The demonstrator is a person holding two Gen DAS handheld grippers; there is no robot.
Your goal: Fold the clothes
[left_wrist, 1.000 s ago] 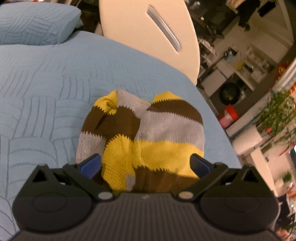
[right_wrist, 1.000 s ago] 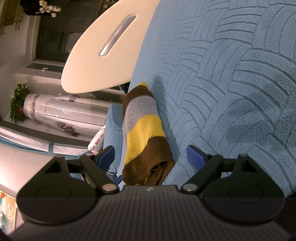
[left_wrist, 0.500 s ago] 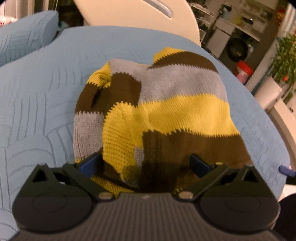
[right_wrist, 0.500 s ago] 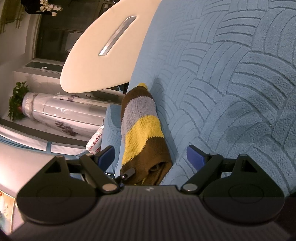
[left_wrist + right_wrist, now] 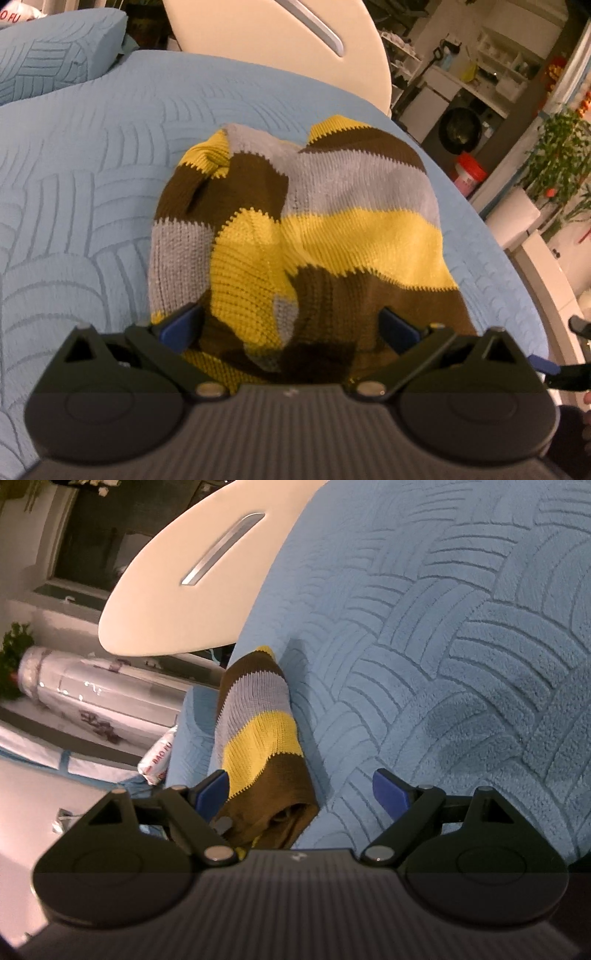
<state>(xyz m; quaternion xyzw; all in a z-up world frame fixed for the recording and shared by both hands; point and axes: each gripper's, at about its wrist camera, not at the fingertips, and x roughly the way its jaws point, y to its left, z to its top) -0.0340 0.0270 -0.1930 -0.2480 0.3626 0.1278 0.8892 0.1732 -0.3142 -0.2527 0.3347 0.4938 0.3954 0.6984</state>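
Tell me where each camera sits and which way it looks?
Left wrist: sits on the left tool, looks along its open fingers over the striped sweater on the blue bed cover; a bit of the other tool shows at far right.
Right wrist: sits on the right tool, rolled sideways, looks along the sweater's edge; open fingers show.
Both see the sweater, bed cover and white board.

The folded sweater [image 5: 295, 236] lies on the bed [image 5: 74, 184], near the bed's right edge. The left tool [image 5: 291, 326] sits at the sweater's near end, with one finger on each side of the garment. The pillow [image 5: 55, 48] lies at the far left of the bed. The headboard [image 5: 280, 48] stands behind the bed. In the right wrist view, the right tool [image 5: 301, 794] is positioned at the sweater's [image 5: 258, 734] near end, with the sweater next to its left finger.
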